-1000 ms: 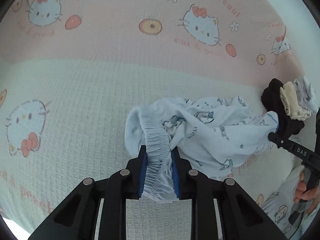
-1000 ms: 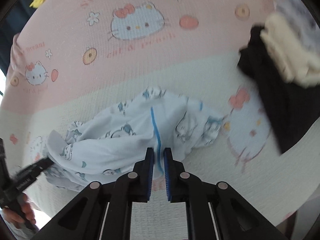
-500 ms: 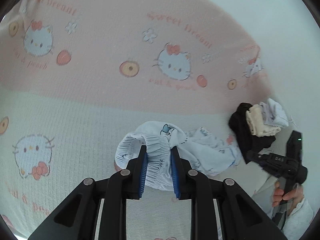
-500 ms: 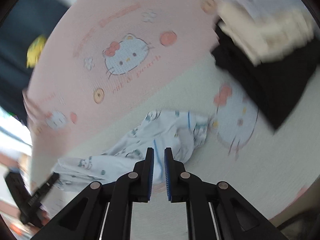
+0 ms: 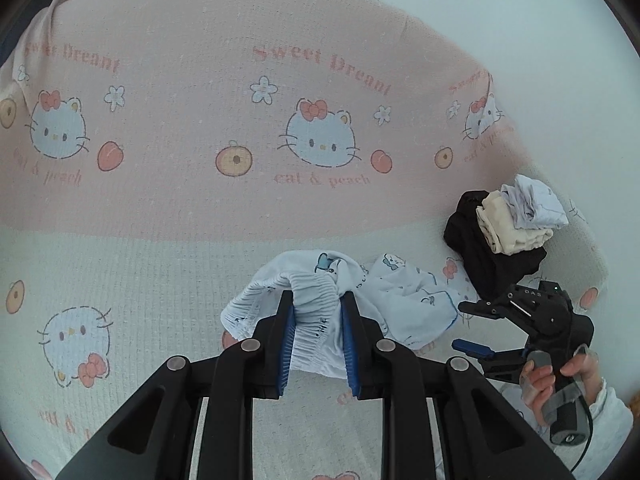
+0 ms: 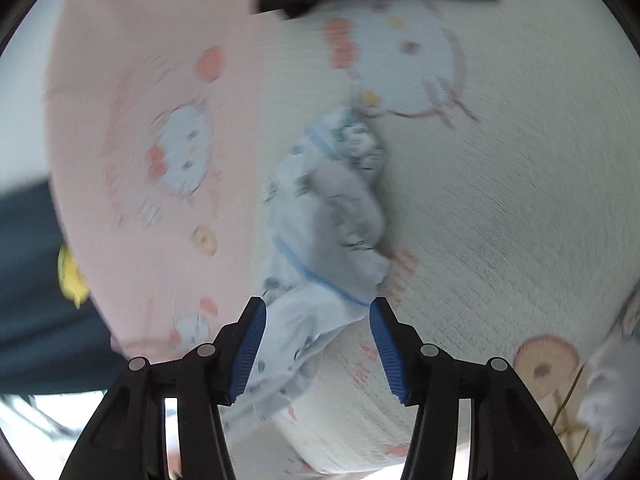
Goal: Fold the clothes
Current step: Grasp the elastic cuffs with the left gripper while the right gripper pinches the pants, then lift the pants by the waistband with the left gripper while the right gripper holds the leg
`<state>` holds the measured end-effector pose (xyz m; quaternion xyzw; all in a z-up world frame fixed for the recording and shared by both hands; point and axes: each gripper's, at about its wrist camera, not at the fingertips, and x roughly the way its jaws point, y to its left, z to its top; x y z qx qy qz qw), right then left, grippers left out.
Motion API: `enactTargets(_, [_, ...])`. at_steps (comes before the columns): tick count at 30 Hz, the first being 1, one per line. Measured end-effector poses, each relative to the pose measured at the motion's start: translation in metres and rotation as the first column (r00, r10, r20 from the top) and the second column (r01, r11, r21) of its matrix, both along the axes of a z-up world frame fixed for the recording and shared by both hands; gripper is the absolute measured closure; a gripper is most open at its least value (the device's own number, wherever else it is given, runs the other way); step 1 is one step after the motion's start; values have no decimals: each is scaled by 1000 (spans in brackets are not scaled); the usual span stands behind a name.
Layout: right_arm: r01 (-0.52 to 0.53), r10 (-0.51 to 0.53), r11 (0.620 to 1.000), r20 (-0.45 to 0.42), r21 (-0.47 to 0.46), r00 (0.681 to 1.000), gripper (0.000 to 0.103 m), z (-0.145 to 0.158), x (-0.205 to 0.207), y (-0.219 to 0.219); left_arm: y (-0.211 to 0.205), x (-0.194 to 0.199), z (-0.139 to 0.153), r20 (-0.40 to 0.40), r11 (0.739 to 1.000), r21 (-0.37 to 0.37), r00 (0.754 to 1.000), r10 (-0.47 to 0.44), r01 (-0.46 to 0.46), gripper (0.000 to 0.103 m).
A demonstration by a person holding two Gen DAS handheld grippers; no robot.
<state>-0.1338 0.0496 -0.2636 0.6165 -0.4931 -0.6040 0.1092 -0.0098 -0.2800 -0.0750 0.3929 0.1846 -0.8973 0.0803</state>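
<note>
You're seeing bare blanket [image 5: 132,216] stretching across the left and upper part of the left wrist frame, open for passing. At right, a stack of folded clothes [image 5: 500,232] is blocking the way, with the white printed garment [image 5: 404,300] bunching just beside it at centre.

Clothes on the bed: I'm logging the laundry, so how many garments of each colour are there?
White cartoon-print garment with elastic waistband: 1
Black folded garment: 1
Cream folded garment: 1
Pale bluish-white crumpled garment: 1
Total: 4
</note>
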Motion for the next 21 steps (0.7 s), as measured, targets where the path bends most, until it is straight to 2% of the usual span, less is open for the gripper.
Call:
enactTargets(5, [79,-75,996,101,-34,992,49,-15,-5,-9,-7,-1,-10,26,1000,10,1000,4,-4,84])
enactTargets(11, [88,-94,995,146,45,985,50,-26,-14,-23,-15,-3,-17,49,1000,19,999,4,-5,84])
enactTargets(12, [78,-86,995,142,61,986,58,-27,-16,-26,-17,-4,-18,53,1000,22,999,5,-6,84])
enactTargets(13, [57,-68,995,135,81,989,80,-27,-18,-29,-18,-4,-19,58,1000,25,998,5,-6,84])
enactTargets(15, [22,-35,993,113,113,993,91,-23,-21,-36,-20,-6,-19,62,1000,26,998,2,-3,84])
enactTargets(19, [-52,51,987,15,155,999,94,4,-34,-49,-23,-12,-11,42,1000,8,999,-15,14,84])
enactTargets(21, [-57,62,988,-30,146,998,94,21,-43,-51,-26,-16,-4,23,1000,6,999,-23,23,84])
